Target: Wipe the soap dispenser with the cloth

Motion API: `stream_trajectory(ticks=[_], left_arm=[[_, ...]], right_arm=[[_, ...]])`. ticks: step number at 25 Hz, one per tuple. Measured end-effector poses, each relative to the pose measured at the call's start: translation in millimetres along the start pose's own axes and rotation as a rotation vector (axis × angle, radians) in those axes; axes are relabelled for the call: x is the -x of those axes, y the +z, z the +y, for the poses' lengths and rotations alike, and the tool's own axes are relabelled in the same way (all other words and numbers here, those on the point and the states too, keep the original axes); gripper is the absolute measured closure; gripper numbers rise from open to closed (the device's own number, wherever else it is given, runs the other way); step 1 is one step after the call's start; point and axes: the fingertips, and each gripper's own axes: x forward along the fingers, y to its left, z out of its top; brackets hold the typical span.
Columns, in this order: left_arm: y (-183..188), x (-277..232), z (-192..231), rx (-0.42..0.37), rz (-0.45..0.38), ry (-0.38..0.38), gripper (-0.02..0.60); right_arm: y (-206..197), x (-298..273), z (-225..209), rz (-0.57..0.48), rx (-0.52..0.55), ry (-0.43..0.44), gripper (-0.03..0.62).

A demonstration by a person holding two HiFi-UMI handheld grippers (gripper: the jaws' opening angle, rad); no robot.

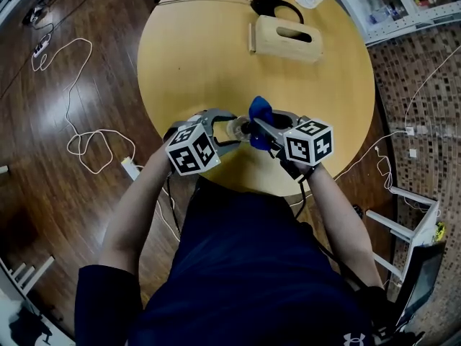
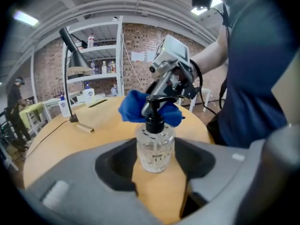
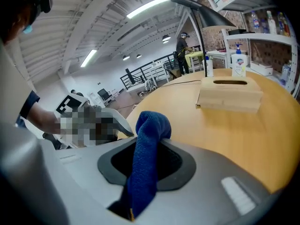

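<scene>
Steadying the probably light, slick soap dispenser [image 2: 154, 149] at the table's [image 1: 216, 49] 6 o'clock edge, left gripper [image 1: 235, 130] clamps its stiff body low; right gripper [image 1: 263, 132] pinches limp cloth [image 3: 147, 144] at its 2 o'clock.

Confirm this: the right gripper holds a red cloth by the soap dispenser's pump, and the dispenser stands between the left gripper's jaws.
Only the colour is wrong: the cloth in the right gripper is blue, as the right gripper view shows.
</scene>
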Motion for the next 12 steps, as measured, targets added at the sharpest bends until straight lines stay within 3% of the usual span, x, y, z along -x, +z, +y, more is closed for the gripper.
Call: stream_trajectory(ticks=[3, 7, 10, 12], left_arm=[[3, -1, 2, 0.024, 0.026, 0.028, 0.314], [0, -7, -1, 0.156, -0.038, 0.166, 0.304], [0, -14, -5, 0.142, -0.049, 0.266, 0.292], [0, -19, -7, 0.116, -0.046, 0.28, 0.284]], right_arm=[[1, 2, -1, -0.017, -0.023, -0.002, 0.502], [-14, 11, 7, -0.049, -0.104, 0.017, 0.507], [-26, 19, 13, -0.05, -0.12, 0.015, 0.507], [-31, 21, 14, -0.038, -0.114, 0.012, 0.507]])
